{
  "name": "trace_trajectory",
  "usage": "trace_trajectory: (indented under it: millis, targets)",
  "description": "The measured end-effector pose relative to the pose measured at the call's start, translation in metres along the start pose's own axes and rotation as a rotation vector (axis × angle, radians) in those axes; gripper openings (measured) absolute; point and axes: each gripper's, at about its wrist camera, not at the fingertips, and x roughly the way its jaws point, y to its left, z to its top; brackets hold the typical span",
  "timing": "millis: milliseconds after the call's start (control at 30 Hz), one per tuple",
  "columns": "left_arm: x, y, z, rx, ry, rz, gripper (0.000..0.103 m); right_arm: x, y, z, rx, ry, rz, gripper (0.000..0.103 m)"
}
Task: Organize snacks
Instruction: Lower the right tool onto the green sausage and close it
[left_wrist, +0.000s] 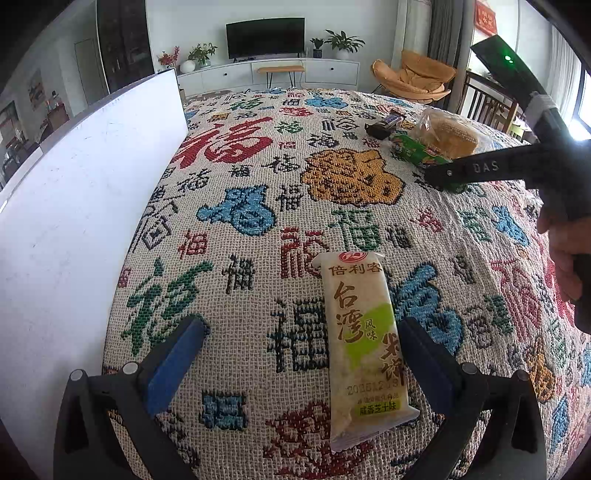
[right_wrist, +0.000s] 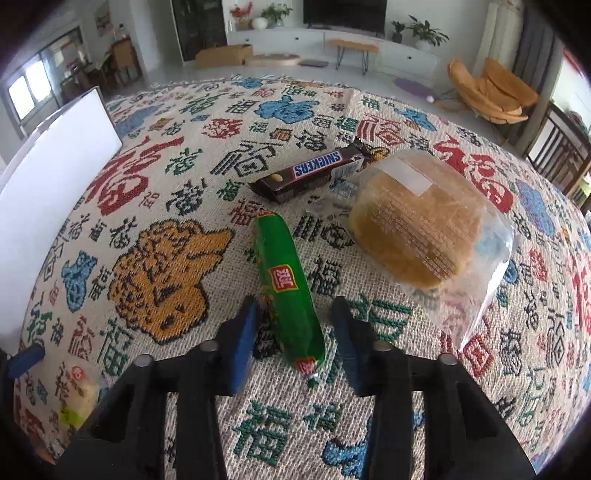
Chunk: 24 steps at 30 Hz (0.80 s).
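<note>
Sausage (right_wrist: 290, 295) in green wrap lies mid-cloth between your right gripper (right_wrist: 295, 336) pads, jaws narrowed but not touching it, with the Snickers bar (right_wrist: 314, 171) and bagged bun (right_wrist: 417, 218) beyond, while your left gripper (left_wrist: 301, 354) gapes around the rice cracker (left_wrist: 364, 343) near the tablecloth's (left_wrist: 258, 177) front edge.

A woven cloth (left_wrist: 258, 206) covered in coloured Chinese characters spreads across the table. A white board (left_wrist: 74, 221) stands upright along its left edge. Beyond, a dark TV (left_wrist: 265, 37) sits on a white cabinet (left_wrist: 280, 72) with potted plants (left_wrist: 343, 42) at either side. An orange chair (left_wrist: 413, 77) sits by the curtain.
</note>
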Motion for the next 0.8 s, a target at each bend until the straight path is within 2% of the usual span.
trace_trajectory:
  millis: [67, 167, 433, 600, 667, 700, 800]
  targets:
    - [0.0, 0.0, 0.0, 0.0, 0.0, 0.0, 0.103, -0.007, -0.002, -0.008, 0.002, 0.007, 0.01, 0.024]
    - [0.0, 0.0, 0.0, 0.0, 0.0, 0.0, 0.103, -0.022, -0.01, -0.026, 0.018, 0.003, 0.012, 0.024]
    - [0.0, 0.0, 0.0, 0.0, 0.0, 0.0, 0.103, -0.083, -0.031, -0.105, 0.12, -0.043, 0.064, 0.024]
    - [0.0, 0.0, 0.0, 0.0, 0.0, 0.0, 0.103, -0.1, -0.017, -0.146, 0.08, -0.099, -0.023, 0.024]
    - [0.0, -0.001, 0.0, 0.0, 0.0, 0.0, 0.103, -0.092, -0.01, -0.155, 0.061, -0.094, -0.059, 0.026]
    - [0.0, -0.001, 0.0, 0.0, 0.0, 0.0, 0.103, -0.092, -0.006, -0.158, 0.054, -0.129, -0.08, 0.026]
    - [0.0, -0.001, 0.0, 0.0, 0.0, 0.0, 0.103, -0.09, 0.0, -0.161, 0.053, -0.152, -0.131, 0.028]
